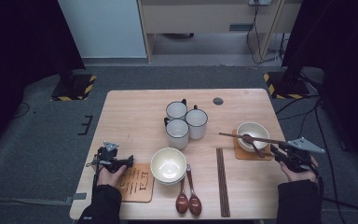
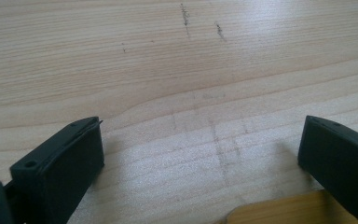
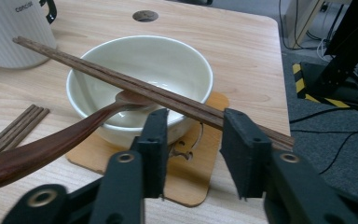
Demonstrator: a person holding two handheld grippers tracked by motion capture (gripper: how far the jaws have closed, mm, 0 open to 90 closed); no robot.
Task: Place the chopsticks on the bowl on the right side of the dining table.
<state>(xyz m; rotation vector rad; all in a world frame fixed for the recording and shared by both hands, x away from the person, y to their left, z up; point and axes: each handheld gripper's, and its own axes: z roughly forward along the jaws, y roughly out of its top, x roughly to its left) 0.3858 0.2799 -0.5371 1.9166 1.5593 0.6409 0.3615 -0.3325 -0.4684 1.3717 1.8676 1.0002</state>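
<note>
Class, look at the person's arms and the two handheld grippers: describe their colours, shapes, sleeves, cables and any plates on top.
Both forearms wear dark sleeves. The left gripper and the right gripper are black, each with a grey three-cornered plate on top. Each has two blocky black jaws; round screw holes show near their bases. A dark cable hangs from the left gripper.

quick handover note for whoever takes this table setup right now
Left tool: open, nothing between its jaws, resting on the table beside the empty coaster.
Right tool: jaws around a pair of chopsticks lying across the right bowl; not visibly clamped.
Done: right bowl on its coaster, with a spoon in it.
Left: near bowl sits off the empty coaster; two spoons and spare chopsticks lie on the table; three mugs are grouped mid-table.
</note>
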